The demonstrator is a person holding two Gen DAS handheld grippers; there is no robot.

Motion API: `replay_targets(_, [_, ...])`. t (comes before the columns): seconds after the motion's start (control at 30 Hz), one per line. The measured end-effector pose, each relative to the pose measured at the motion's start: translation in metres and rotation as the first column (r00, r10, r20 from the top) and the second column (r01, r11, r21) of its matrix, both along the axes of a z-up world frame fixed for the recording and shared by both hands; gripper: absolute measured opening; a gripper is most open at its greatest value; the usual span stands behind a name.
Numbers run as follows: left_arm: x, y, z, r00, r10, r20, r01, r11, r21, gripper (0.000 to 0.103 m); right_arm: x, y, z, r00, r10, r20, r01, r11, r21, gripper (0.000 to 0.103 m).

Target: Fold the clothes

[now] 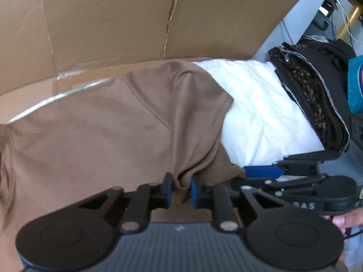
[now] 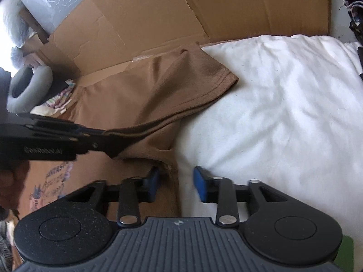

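Observation:
A brown T-shirt (image 1: 109,131) lies spread over flattened cardboard and a white sheet; one short sleeve (image 2: 204,77) reaches onto the white sheet. My left gripper (image 1: 181,190) is shut on a pinched fold of the shirt's edge and lifts it slightly. It also shows in the right wrist view (image 2: 106,136), clamped on the same brown edge. My right gripper (image 2: 175,182) is open, its blue pads either side of the shirt's edge where brown fabric meets the sheet. It shows in the left wrist view (image 1: 263,172) just right of the left one.
Brown cardboard (image 1: 113,22) stands up behind the shirt. A white sheet (image 2: 283,102) covers the right side. A pile of dark patterned clothes (image 1: 313,95) and a teal item (image 1: 356,83) lie at the far right. A grey cushion (image 2: 31,86) sits at the left.

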State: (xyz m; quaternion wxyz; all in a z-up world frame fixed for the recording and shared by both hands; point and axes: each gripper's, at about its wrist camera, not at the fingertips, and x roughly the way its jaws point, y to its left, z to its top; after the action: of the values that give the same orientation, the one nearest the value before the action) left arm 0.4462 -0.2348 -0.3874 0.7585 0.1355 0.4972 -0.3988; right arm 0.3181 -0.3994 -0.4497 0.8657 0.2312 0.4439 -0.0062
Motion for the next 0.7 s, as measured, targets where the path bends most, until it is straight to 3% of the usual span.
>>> replay_targets(0.13, [-0.001, 0.004, 0.013, 1.000, 0.007, -0.003, -0.007, 0.999, -0.032, 0.008, 0.000, -0.005, -0.001, 1.000, 0.000, -0.005, 0.000, 1.000, 0.004, 0.019])
replay_targets(0.43, [-0.008, 0.027, 0.030, 0.990, 0.096, -0.101, -0.104, 0.991, -0.085, 0.006, -0.002, -0.008, -0.003, 1.000, -0.009, -0.002, 0.009, 1.000, 0.011, 0.017])
replay_targets(0.7, [-0.022, 0.037, 0.017, 0.976, 0.122, -0.180, -0.136, 0.988, -0.069, 0.006, -0.002, -0.008, -0.003, 1.000, -0.010, -0.004, 0.010, 1.000, 0.011, 0.017])
